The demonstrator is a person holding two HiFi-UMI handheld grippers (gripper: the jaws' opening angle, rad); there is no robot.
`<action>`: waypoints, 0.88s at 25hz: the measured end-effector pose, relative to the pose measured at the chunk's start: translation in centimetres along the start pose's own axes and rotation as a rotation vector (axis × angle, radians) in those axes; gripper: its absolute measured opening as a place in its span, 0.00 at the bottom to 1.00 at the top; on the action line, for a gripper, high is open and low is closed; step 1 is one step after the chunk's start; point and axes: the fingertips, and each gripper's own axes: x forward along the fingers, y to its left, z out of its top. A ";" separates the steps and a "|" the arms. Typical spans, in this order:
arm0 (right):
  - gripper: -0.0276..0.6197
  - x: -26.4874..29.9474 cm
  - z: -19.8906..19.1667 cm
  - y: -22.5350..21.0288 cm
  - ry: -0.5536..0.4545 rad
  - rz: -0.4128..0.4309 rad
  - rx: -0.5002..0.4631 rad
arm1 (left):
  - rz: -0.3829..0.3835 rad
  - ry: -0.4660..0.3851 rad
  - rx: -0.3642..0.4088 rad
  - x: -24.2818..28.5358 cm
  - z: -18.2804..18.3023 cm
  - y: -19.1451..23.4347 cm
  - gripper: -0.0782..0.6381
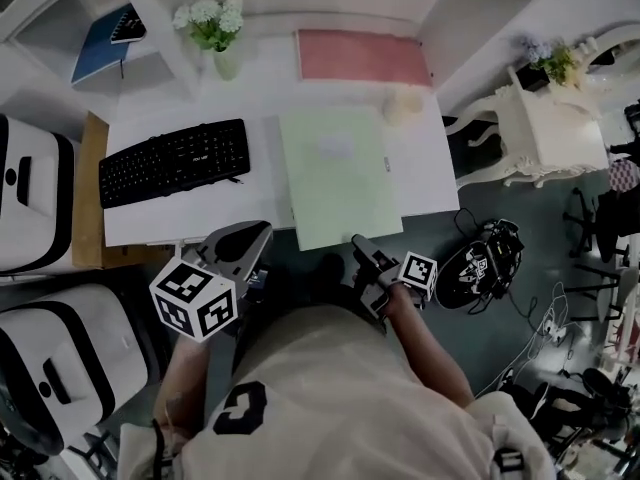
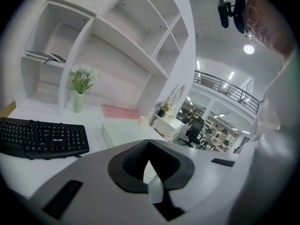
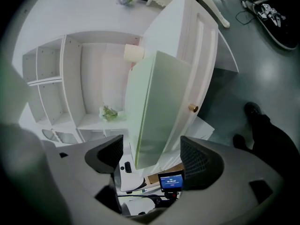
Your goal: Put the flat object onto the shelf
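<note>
the green flat board (image 1: pixel 335 173) is not on the shelf (image 2: pixel 131 50) yet. it lies flat in the middle of the white desk (image 1: pixel 150 223), and its near end sticks out a little over the desk edge toward you. nothing is holding it, so i think the job has hardly begun: you need to grab the board, lift it and slide it onto a shelf. your right gripper (image 3: pixel 152 156) is at 6 o'clock from the board, just off its near end. its fingers are spread wide and the board shows in the gap ahead of them, but the pads do not touch it. your left gripper (image 2: pixel 148 144) is at 7 o'clock from the board. its fingertips are pressed together and there is nothing in them. now count with me. there is one green board. there is one pink flat thing (image 1: pixel 363 58) at 12 o'clock from it, at the back of the desk. there is one small cream round thing (image 1: pixel 403 106) at 1 o'clock. there is one black keyboard (image 1: pixel 175 160) at 9 o'clock. there is one vase of flowers (image 1: pixel 212 23) at 11 o'clock. on the shelf at 10 o'clock there is one blue book (image 1: pixel 98 48) with one small dark book (image 1: pixel 128 26) on top. off at 2 o'clock there is one little white table (image 1: pixel 545 128) with one more plant (image 1: pixel 556 64). you have two grippers.
</note>
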 end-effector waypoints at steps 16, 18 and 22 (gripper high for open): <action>0.62 3.0 2.5 -1.0 0.090 0.157 -0.024 | 0.140 0.018 -0.018 1.6 -0.1 -0.8 0.13; 0.62 3.1 2.4 -0.9 0.098 0.174 -0.028 | 0.144 0.016 -0.018 1.5 -0.2 -0.9 0.13; 0.62 3.2 2.3 -0.9 0.109 0.184 -0.039 | 0.150 0.018 -0.023 1.4 -0.2 -0.8 0.13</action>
